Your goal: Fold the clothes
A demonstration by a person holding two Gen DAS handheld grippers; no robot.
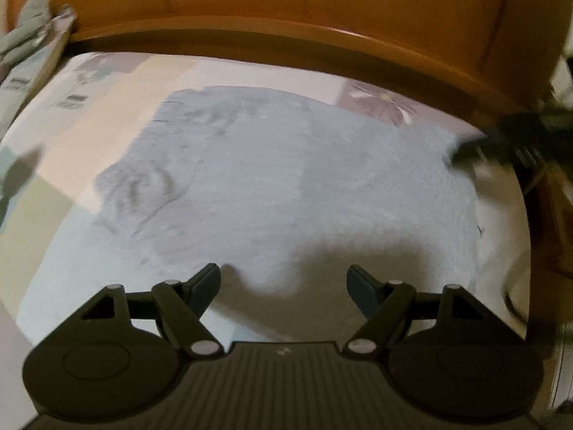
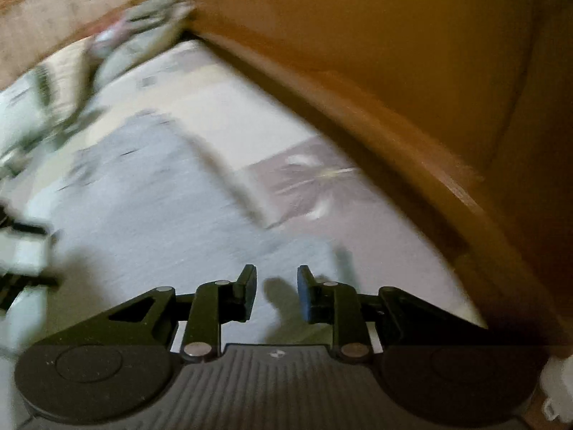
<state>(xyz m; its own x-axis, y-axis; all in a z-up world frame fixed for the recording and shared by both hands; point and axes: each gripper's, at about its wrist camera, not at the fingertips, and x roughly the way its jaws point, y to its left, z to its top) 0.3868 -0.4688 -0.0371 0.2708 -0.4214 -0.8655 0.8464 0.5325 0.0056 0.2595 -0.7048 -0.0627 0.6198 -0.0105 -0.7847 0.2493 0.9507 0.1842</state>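
No brand, label or readable writing shows in either view; a small pale mark on each gripper's ribbed body, at the bottom centre, is too small to make out.

In the left wrist view the left gripper [image 1: 283, 279] sits at the bottom of the frame with its fingers [image 1: 206, 286] spread wide and nothing between them. A pale blue-grey garment [image 1: 272, 179] lies spread on the bed [image 1: 118, 82] and fills the middle of the frame, with creases bunched toward its left side. What kind of garment it is cannot be told — the picture is soft. The bedsheet carries patchwork blocks and a purple flower print [image 1: 385, 104] at upper right. A wooden headboard [image 1: 286, 3] spans the top. Folded grey cloth [image 1: 28, 25] sits at the upper left, cut by the frame edge. At the right edge a dark blurred shape — the right gripper [image 1: 501, 143] — is at the garment's far corner; whether it touches cannot be told.

The right wrist view is heavily motion-blurred. The right gripper [image 2: 277, 286] is at bottom centre, its fingers [image 2: 247, 290] apart with a narrower gap, holding nothing. The garment [image 2: 143, 208] lies at centre left, the flower [image 2: 315, 179] just right of it, the headboard [image 2: 394, 53] across the upper right. Smeared shapes at the left edge cannot be identified.
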